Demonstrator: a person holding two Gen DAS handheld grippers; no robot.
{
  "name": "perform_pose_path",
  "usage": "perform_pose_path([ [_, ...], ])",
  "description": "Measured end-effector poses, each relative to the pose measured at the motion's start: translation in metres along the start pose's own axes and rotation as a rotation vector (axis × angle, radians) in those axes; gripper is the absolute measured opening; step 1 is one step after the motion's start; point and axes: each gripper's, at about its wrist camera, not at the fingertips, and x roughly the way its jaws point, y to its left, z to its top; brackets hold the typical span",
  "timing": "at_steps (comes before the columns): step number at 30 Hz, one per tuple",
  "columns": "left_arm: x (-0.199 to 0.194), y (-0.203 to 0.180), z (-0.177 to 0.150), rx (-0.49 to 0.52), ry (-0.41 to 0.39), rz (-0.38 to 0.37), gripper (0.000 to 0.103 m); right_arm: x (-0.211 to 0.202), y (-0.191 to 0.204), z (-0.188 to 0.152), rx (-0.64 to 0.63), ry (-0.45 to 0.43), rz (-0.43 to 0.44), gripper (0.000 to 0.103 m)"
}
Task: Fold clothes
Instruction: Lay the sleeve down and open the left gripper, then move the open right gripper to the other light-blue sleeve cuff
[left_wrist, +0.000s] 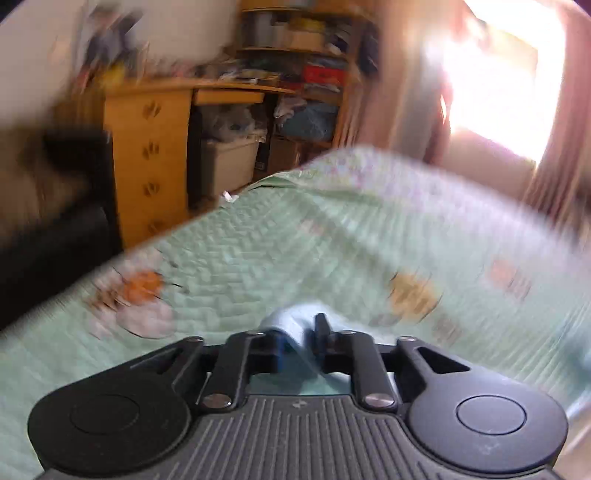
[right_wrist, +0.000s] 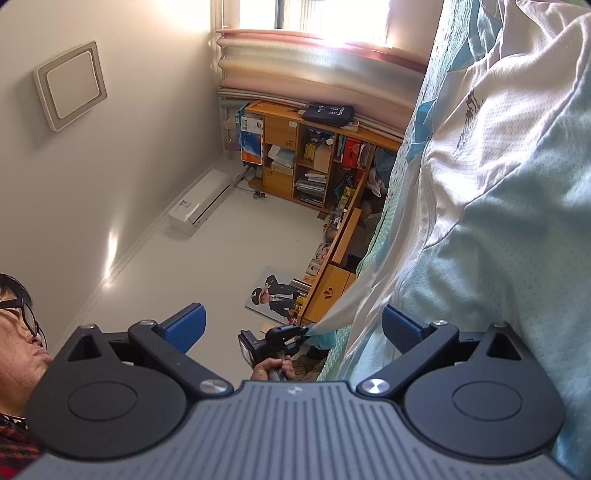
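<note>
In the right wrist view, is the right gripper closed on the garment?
No: the right gripper stands wide open, its blue pads apart, with the pale blue and white garment only beside it.

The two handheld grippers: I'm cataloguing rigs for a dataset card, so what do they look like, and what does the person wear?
Both match. The right gripper has a ribbed grey body, two round black discs, black linkage bars with silver rivets, and blue pads on its fingers. The left gripper shows the same grey ribbing, black discs and rivets. The person wears black-framed glasses and a red-and-black checked top.
</note>
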Motion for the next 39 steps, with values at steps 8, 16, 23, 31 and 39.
perform_pose_path([
  [8,-0.005,0.034,-0.043,-0.070,0.157,0.052,0.077,0.000,0.003,0.000,-0.013,0.012,-0.016,0.101],
  [16,-0.042,0.020,-0.065,-0.294,0.108,0.017,0.077,0.045,0.079,-0.010,-0.396,0.170,-0.443,0.103],
  [23,-0.127,-0.083,-0.119,0.032,0.072,-0.171,0.079,0.022,0.140,-0.004,-0.977,-0.019,-1.026,0.103],
  [31,-0.192,-0.185,-0.194,0.209,0.167,-0.424,0.079,-0.112,0.136,0.036,-0.642,-0.130,-1.157,0.102],
  [39,-0.212,-0.245,-0.229,0.323,0.234,-0.519,0.081,-0.161,0.100,0.052,-0.498,-0.231,-1.279,0.102],
])
